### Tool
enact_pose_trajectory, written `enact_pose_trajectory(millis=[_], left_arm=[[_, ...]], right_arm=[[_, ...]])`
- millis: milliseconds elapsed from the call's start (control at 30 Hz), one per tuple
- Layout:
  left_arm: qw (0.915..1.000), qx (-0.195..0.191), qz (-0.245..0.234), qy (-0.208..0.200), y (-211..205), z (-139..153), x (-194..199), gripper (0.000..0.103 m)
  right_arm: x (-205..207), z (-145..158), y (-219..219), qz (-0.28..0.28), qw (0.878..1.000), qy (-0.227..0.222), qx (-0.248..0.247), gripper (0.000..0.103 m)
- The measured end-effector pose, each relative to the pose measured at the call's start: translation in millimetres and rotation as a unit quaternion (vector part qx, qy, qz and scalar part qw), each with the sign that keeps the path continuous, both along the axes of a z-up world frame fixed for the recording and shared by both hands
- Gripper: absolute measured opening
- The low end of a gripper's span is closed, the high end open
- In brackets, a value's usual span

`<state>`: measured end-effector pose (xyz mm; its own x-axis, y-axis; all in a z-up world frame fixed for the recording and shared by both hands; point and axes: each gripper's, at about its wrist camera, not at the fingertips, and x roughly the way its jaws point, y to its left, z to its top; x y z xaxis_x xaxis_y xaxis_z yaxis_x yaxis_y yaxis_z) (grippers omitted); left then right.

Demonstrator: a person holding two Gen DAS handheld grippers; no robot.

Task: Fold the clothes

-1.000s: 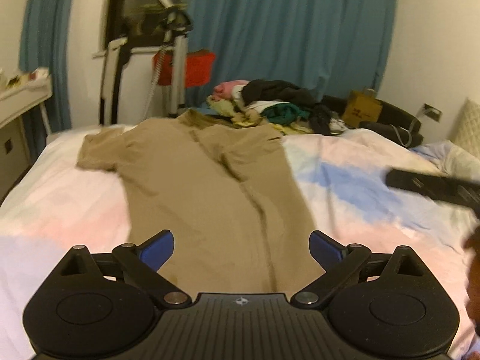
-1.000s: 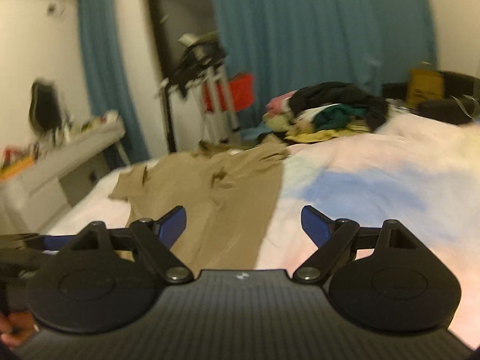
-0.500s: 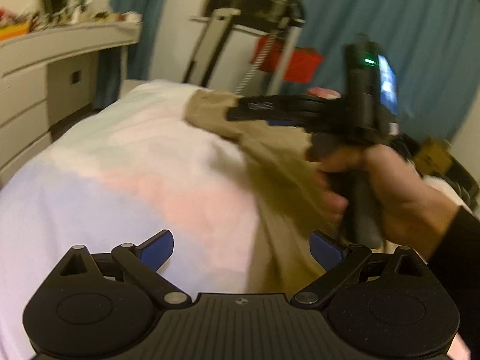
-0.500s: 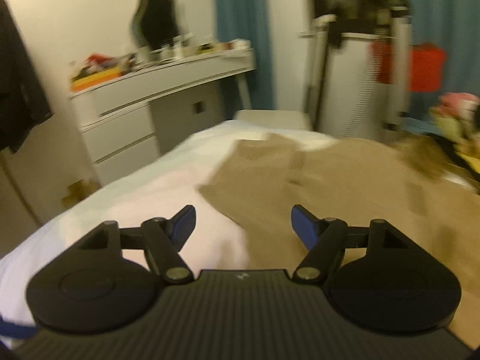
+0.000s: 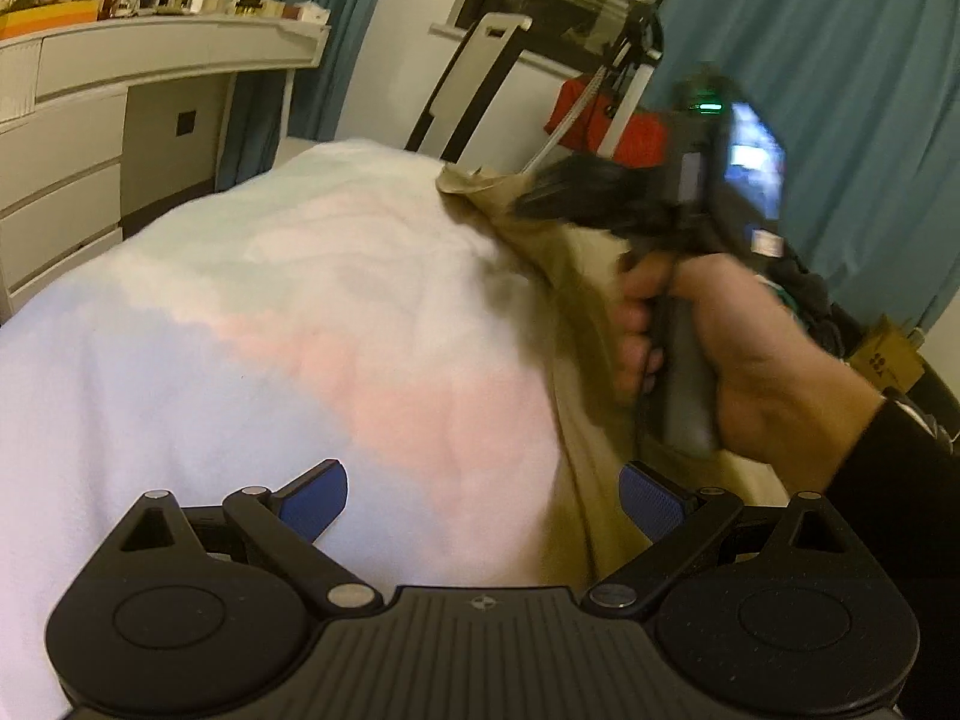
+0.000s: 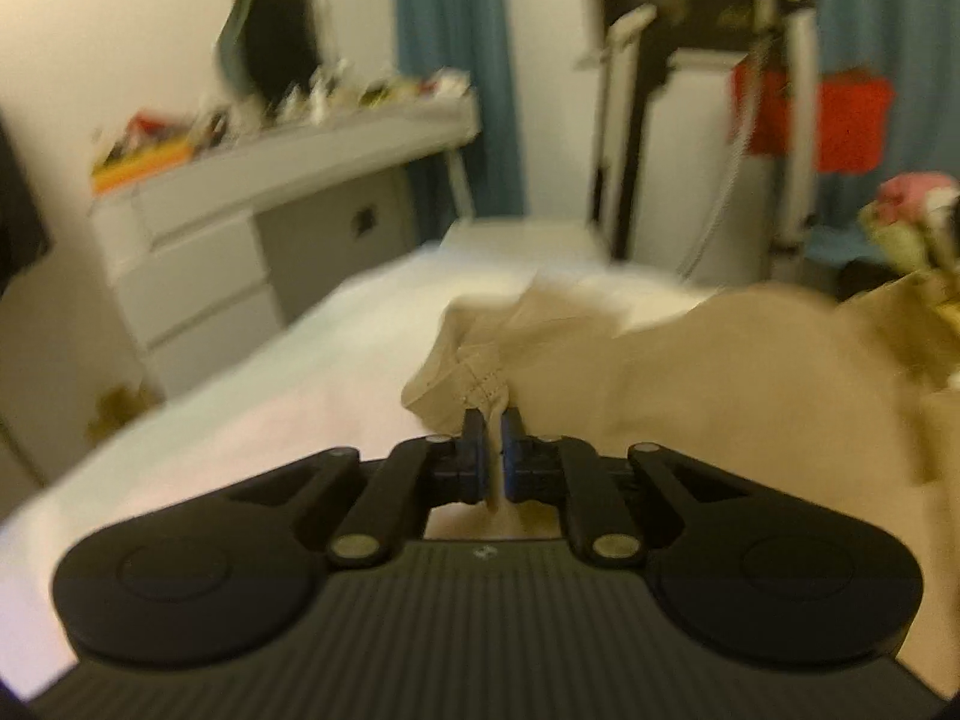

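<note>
A tan garment (image 5: 576, 312) lies on the pastel bedspread (image 5: 336, 324), its near edge running down to the right of my left gripper (image 5: 483, 495), which is open and holds nothing. In the left wrist view a hand (image 5: 738, 354) holds the right gripper body over the garment's far part. In the right wrist view my right gripper (image 6: 486, 429) is shut on a stitched edge of the tan garment (image 6: 690, 384), and the cloth bunches up just ahead of the blue pads. The picture is motion-blurred.
A white dresser (image 5: 90, 120) with clutter on top stands left of the bed. Beyond the bed are a white upright frame (image 6: 696, 138) with a red bag (image 6: 840, 114) and teal curtains (image 5: 840, 48). A pile of clothes (image 6: 918, 222) sits at the far right.
My right gripper went from open to shut on the garment's edge, and the cloth now lifts and bunches. The left view swung left earlier and now sits nearer the bedspread.
</note>
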<state>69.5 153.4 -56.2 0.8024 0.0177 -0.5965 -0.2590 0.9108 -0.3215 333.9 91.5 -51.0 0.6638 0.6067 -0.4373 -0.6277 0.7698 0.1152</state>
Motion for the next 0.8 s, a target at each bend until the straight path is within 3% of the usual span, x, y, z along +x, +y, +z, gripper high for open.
enact_pose_trajectory(millis=[67, 267, 367, 500, 600, 733, 767, 800], left_arm=[[0.9999, -0.001, -0.004, -0.012, -5.3, 5.1, -5.7, 0.098], [0.9983, 0.006, -0.031, -0.048, -26.5, 16.9, -18.9, 0.099], [0.9976, 0.008, -0.048, -0.049, -39.8, 15.0, -19.2, 0.099], [0.9964, 0.024, -0.071, -0.039, -61.4, 7.1, -14.0, 0.099], [0.9951, 0.039, -0.084, -0.033, -77.8, 1.5, -8.3, 0.099], [0.9938, 0.056, -0.092, -0.024, -85.1, -6.3, 10.1, 0.099], [0.9935, 0.06, -0.094, -0.023, -86.5, -7.3, 13.4, 0.099], [0.9929, 0.064, -0.098, -0.022, -87.3, -7.5, 15.9, 0.099]], right_arm=[[-2.0, 19.8, -32.0, -0.042, 0.999, -0.022, 0.026, 0.008], [4.5, -3.7, -140.8, -0.189, 0.979, 0.014, 0.072, 0.008], [7.8, -17.5, -195.2, -0.262, 0.96, 0.034, 0.093, 0.008], [12.3, -35.9, -267.8, -0.355, 0.925, 0.061, 0.12, 0.008], [14.4, -57.1, -289.1, -0.354, 0.92, 0.097, 0.141, 0.01], [11.3, -53.9, -287.6, -0.322, 0.928, 0.115, 0.15, 0.012], [10.5, -50.7, -287.2, -0.313, 0.93, 0.122, 0.152, 0.014], [7.1, -46.3, -287.1, -0.304, 0.932, 0.127, 0.152, 0.022]])
